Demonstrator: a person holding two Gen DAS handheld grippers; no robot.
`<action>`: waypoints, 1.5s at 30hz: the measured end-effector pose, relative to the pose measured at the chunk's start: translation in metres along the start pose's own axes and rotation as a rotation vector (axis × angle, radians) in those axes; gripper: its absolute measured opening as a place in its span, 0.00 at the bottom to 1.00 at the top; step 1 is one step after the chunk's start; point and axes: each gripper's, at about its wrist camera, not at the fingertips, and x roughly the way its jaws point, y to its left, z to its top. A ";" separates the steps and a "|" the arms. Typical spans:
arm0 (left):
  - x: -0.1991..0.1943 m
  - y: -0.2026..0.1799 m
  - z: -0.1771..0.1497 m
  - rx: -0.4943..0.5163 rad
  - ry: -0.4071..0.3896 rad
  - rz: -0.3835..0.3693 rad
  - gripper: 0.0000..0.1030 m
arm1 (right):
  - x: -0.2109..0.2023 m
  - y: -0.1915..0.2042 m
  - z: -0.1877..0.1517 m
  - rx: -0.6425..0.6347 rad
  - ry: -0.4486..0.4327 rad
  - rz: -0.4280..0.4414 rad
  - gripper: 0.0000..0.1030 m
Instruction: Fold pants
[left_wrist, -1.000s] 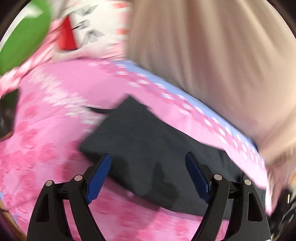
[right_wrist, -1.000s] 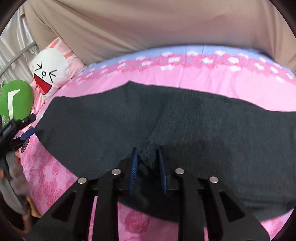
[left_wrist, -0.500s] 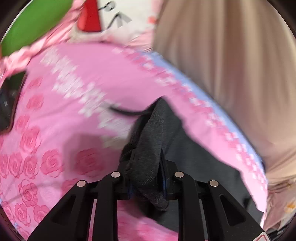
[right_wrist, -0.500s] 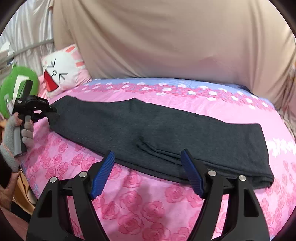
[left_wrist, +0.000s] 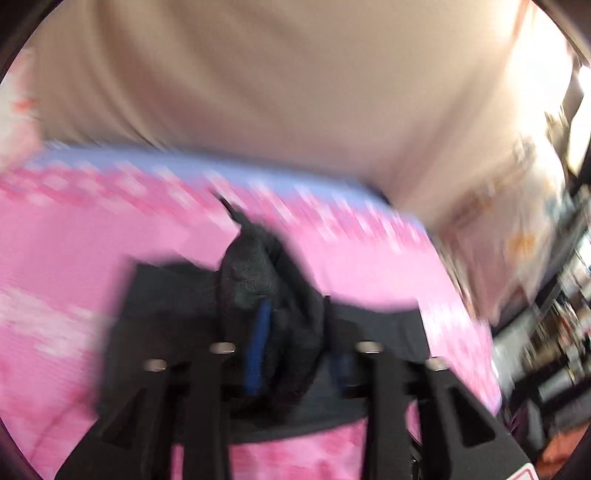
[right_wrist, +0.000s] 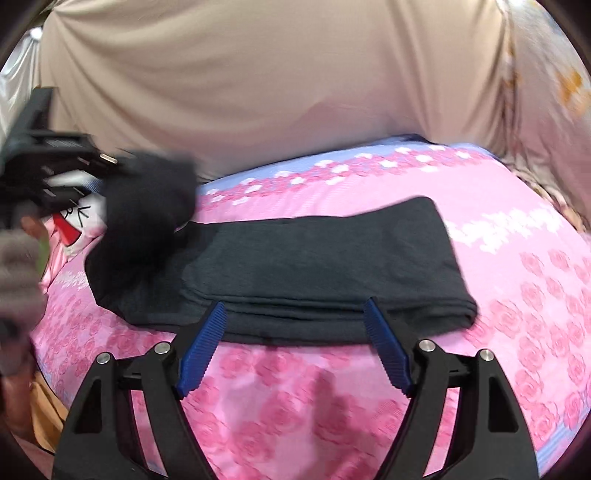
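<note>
Dark grey pants (right_wrist: 325, 254) lie folded lengthwise on the pink rose bedspread (right_wrist: 288, 398). My left gripper (left_wrist: 295, 332) is shut on one end of the pants (left_wrist: 255, 273) and holds that bunched cloth raised above the rest. In the right wrist view the left gripper (right_wrist: 110, 173) is at the far left with the lifted end (right_wrist: 147, 199) hanging from it. My right gripper (right_wrist: 295, 332) is open and empty, just in front of the pants' near edge, above the bedspread.
A beige curtain (right_wrist: 258, 92) hangs behind the bed. A white cartoon-face pillow (right_wrist: 77, 218) sits at the far left. Shelves with clutter (left_wrist: 554, 332) are past the bed's right side. The person's gloved hand (right_wrist: 18, 288) holds the left gripper.
My left gripper has lifted the pants' end off the bed and swung it rightward over the rest. My right gripper stays open and has drawn slightly back.
</note>
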 end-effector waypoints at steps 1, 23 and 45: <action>0.025 -0.011 -0.011 0.018 0.058 -0.012 0.54 | -0.002 -0.004 -0.002 0.012 0.002 -0.003 0.76; -0.111 0.122 -0.054 -0.138 -0.196 0.394 0.78 | 0.106 0.060 0.036 0.212 0.289 0.415 0.74; -0.096 0.125 -0.059 -0.163 -0.167 0.320 0.78 | 0.043 -0.025 0.080 0.096 0.157 0.037 0.16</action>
